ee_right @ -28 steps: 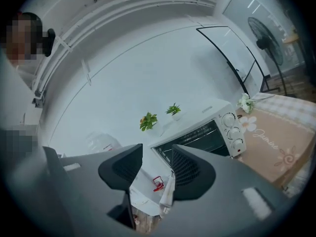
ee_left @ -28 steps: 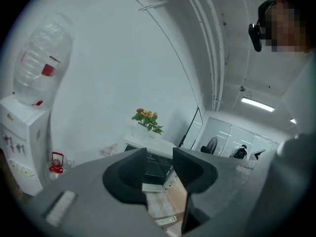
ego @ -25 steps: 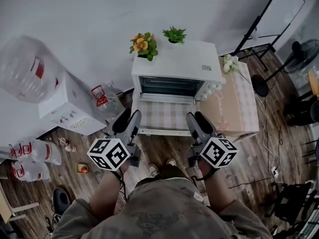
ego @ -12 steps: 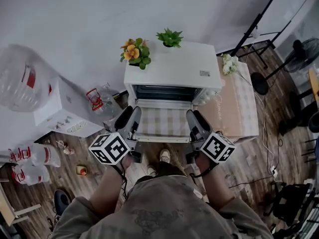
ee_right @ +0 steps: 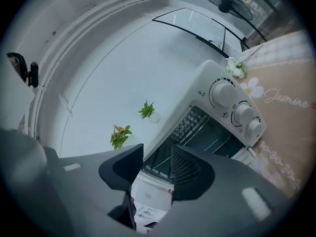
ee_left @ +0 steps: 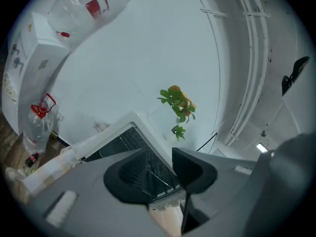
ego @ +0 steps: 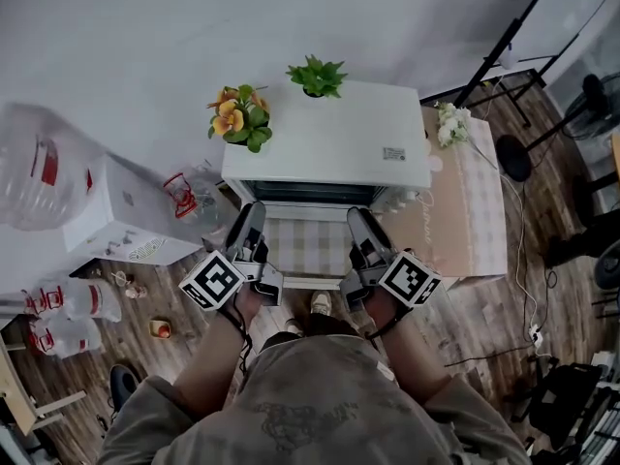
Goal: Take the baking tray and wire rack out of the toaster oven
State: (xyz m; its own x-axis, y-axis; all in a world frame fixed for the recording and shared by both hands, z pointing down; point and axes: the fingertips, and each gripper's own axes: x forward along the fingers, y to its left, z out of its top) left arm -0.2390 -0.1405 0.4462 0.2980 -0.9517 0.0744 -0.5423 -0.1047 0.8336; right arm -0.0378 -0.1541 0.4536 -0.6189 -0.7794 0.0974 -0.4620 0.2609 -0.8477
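Plainly, nothing has come out yet. The rack [ee_right: 190, 124] still sits inside the oven [ego: 325, 139]; its wires show across the dark cavity in both gripper views. I cannot pick out the tray for certain. It may lie lower in the cavity, but the shadow there hides it.

One step does look done: the door [ego: 305, 243] is dropped open toward the person, so the mouth is free to reach into.

The left gripper [ego: 250, 223] hovers over the door's left side with its jaws spread and nothing between them; its own view looks through the gap at the rack wires. The right gripper [ego: 356, 223] hovers over the door's right side, likewise spread and empty, aimed at the cavity beside the knobs [ee_right: 236, 110]. Neither touches the oven as far as I can see.

I judge this to be the approach, with both removals still ahead. One piece has to be gripped by its front edge, slid out level and set down, then the other. The grippers stand one at each side, which would suit a two-sided pull on the rack's front bar.

Around the oven, orange flowers [ego: 237, 116] and a small green plant [ego: 315, 74] stand on its top. A clothed table [ego: 470, 231] carries the oven, and a water dispenser [ego: 121, 216] stands off to the left.
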